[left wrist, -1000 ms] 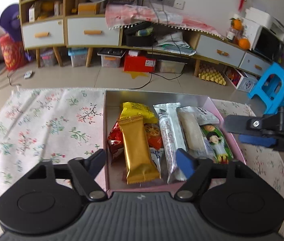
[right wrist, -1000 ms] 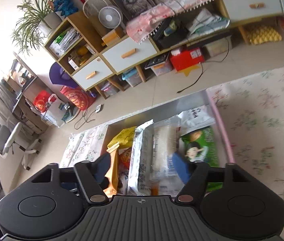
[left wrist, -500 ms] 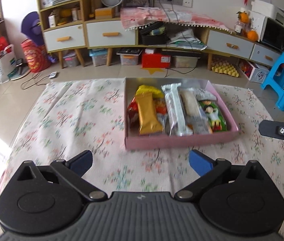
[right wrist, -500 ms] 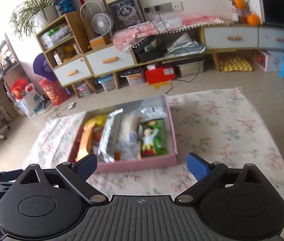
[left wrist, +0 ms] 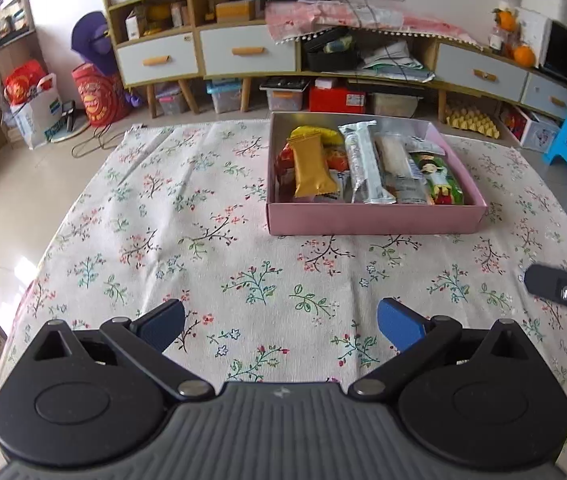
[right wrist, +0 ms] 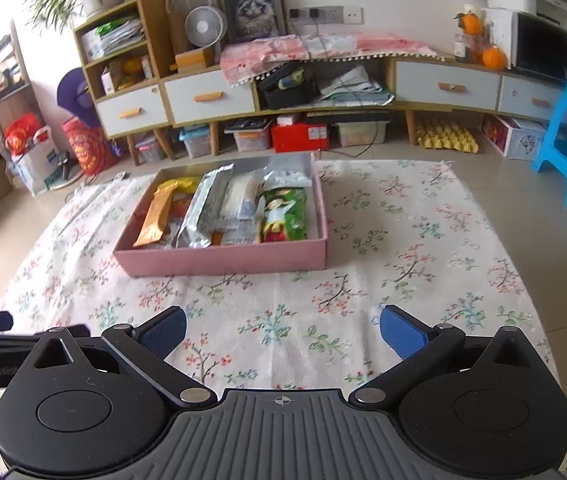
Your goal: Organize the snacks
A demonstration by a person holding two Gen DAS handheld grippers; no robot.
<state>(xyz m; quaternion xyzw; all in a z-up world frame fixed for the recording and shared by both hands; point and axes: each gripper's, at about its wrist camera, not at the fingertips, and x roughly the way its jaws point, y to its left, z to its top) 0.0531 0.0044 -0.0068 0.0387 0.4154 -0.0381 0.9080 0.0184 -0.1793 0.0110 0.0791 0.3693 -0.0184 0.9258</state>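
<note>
A pink box sits on the floral tablecloth toward the far edge of the table, well ahead of both grippers. Inside it lie the snacks side by side: a gold packet at the left, a silver packet in the middle, a pale clear-wrapped bar next to it, and a green cartoon packet against the right wall. The left gripper hangs over the near part of the cloth with its jaws spread wide and nothing between them; the box lies ahead and slightly to its right. The right gripper is likewise spread wide and empty, with the box ahead and to its left.
</note>
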